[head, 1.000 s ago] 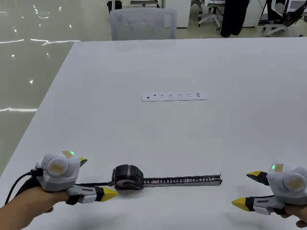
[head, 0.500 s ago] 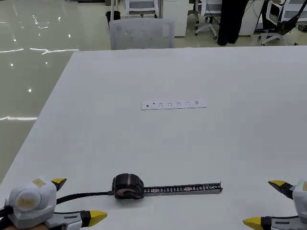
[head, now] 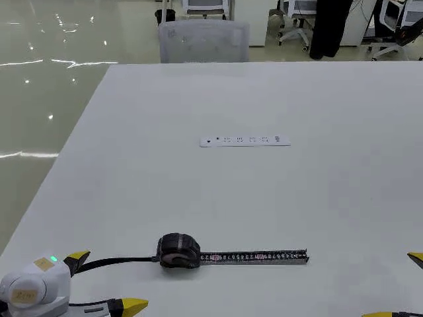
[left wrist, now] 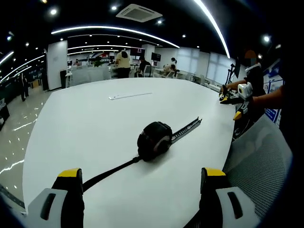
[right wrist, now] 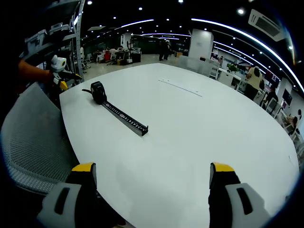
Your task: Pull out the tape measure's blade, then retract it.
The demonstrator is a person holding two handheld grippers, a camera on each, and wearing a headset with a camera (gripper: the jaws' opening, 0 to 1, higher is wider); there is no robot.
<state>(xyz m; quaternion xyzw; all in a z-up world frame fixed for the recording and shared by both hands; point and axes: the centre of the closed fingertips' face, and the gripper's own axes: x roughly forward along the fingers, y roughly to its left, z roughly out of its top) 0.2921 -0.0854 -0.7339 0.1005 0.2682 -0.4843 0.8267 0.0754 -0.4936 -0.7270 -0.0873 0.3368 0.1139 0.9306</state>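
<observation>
A black tape measure (head: 178, 251) lies near the front edge of the white table (head: 264, 191). Its blade (head: 258, 256) lies flat on the table, pulled out to the right, and its black strap (head: 112, 263) trails left. My left gripper (head: 106, 281) is open at the bottom left, back from the case, touching nothing. In the left gripper view the tape measure (left wrist: 154, 140) lies ahead between the open left gripper (left wrist: 142, 190) jaws. My right gripper (head: 400, 287) is open at the bottom right, well clear of the blade tip. In the right gripper view the right gripper (right wrist: 152, 175) faces the blade (right wrist: 126, 116) end.
A white power strip (head: 244, 140) lies mid-table. A grey chair (head: 203, 41) stands at the far edge. A mesh chair back (left wrist: 266, 161) is beside me. Other people and desks are far behind.
Both grippers have drawn back toward the table's front edge and sunk low in the head view. The tape measure stays put with its blade still out.
</observation>
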